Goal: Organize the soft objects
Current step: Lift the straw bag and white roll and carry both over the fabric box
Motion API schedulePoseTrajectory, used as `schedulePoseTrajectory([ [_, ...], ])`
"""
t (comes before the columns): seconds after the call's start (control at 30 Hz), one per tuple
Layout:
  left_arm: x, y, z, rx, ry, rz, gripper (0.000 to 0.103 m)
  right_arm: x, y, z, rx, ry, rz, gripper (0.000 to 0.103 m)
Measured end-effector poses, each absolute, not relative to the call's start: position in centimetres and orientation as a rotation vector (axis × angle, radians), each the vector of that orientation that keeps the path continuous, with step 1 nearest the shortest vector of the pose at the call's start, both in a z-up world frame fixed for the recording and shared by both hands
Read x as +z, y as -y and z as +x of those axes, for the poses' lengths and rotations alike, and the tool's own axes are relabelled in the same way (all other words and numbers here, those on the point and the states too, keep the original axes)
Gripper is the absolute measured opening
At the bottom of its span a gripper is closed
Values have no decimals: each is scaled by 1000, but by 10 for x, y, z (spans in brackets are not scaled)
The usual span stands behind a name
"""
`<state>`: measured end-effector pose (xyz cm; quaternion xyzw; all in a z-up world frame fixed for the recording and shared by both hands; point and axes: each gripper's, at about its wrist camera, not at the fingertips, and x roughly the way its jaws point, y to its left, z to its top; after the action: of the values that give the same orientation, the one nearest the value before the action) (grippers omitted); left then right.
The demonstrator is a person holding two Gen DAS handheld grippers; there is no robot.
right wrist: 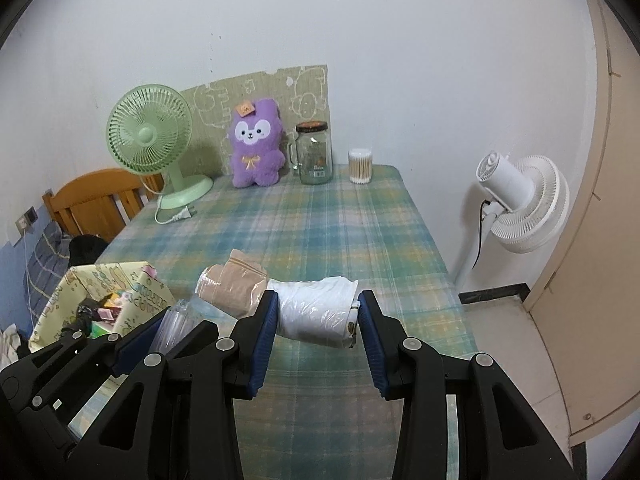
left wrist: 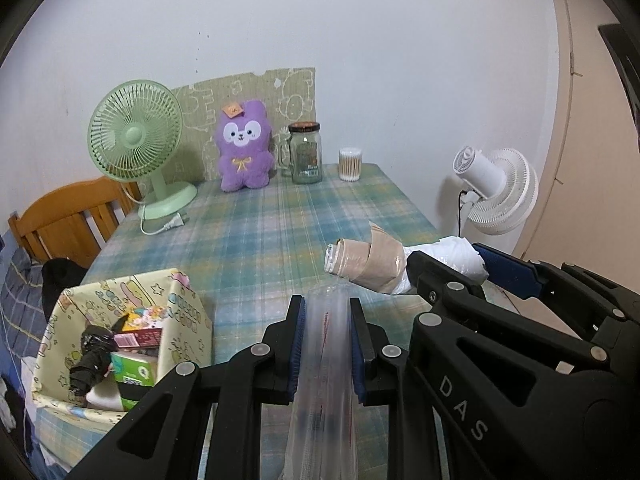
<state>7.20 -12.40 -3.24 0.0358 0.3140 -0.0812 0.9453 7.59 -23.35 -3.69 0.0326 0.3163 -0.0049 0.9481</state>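
Note:
My left gripper (left wrist: 326,304) is shut on a clear plastic roll (left wrist: 325,360) that runs up between its blue pads, above the table's near edge. My right gripper (right wrist: 318,300) has its jaws on both sides of a white bundle in clear plastic (right wrist: 316,312) that lies on the plaid tablecloth (right wrist: 300,220). A beige roll in plastic (right wrist: 230,288) lies just left of the white bundle and touches it; the beige roll also shows in the left wrist view (left wrist: 366,264). A purple plush rabbit (left wrist: 243,146) stands at the back of the table.
A paper-covered box (left wrist: 188,320) with several small items stands at the table's near left. At the back stand a green fan (left wrist: 134,140), a glass jar (left wrist: 306,154) and a cotton swab tub (left wrist: 351,164). A white fan (right wrist: 520,204) stands beyond the table's right edge. A wooden chair (left wrist: 60,220) is left.

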Motion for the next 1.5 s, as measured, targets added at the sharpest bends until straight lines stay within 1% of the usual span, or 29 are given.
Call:
schedulePoseTrajectory([
  [0.27, -18, 112, 64, -181, -604, 76, 19, -19, 220, 65, -19, -611, 71, 44],
  [0.8, -2, 76, 58, -192, -576, 64, 19, -3, 186, 60, -25, -584, 60, 44],
  [1.5, -4, 5, 69, -144, -564, 41, 19, -3, 112, 85, 46, -572, 37, 44],
])
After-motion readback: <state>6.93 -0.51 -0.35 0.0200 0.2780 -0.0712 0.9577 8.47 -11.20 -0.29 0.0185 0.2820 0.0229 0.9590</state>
